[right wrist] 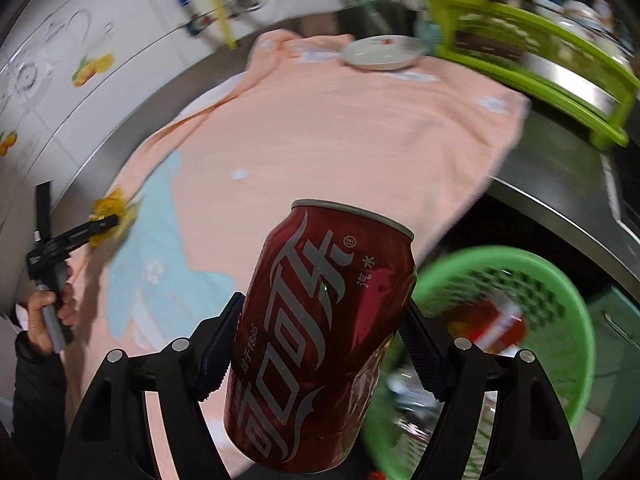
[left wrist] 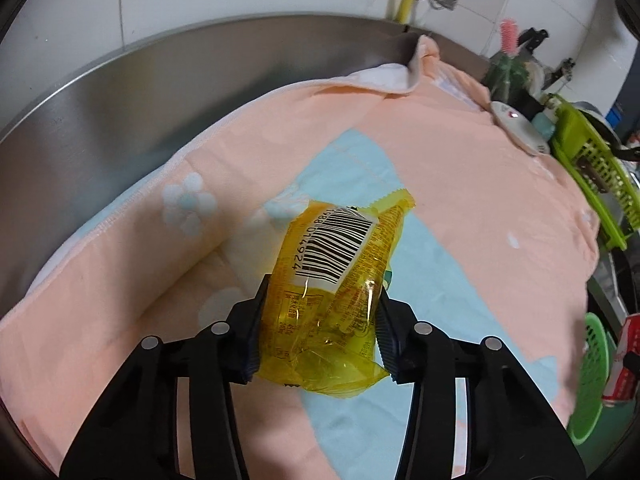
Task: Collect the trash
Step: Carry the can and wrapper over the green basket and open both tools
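Observation:
My left gripper (left wrist: 322, 300) is shut on a crumpled yellow plastic wrapper (left wrist: 332, 280) with a barcode, held just above the pink and blue cloth (left wrist: 460, 184). The wrapper also shows in the right wrist view (right wrist: 110, 216), at the far left in the left gripper (right wrist: 102, 226). My right gripper (right wrist: 320, 320) is shut on a red cola can (right wrist: 320, 332), held tilted above the cloth's edge. A round green basket (right wrist: 576, 320) stands low at the right, beside the can, with red and other trash inside. The can (left wrist: 622, 360) and basket (left wrist: 592, 372) also show at the left wrist view's right edge.
The cloth (right wrist: 340, 128) covers a steel counter (left wrist: 120, 112) against a tiled wall. A white plate (right wrist: 384, 54) lies at the cloth's far end. A lime green dish rack (right wrist: 532, 60) stands at the right. A steel ledge (right wrist: 560, 200) runs behind the basket.

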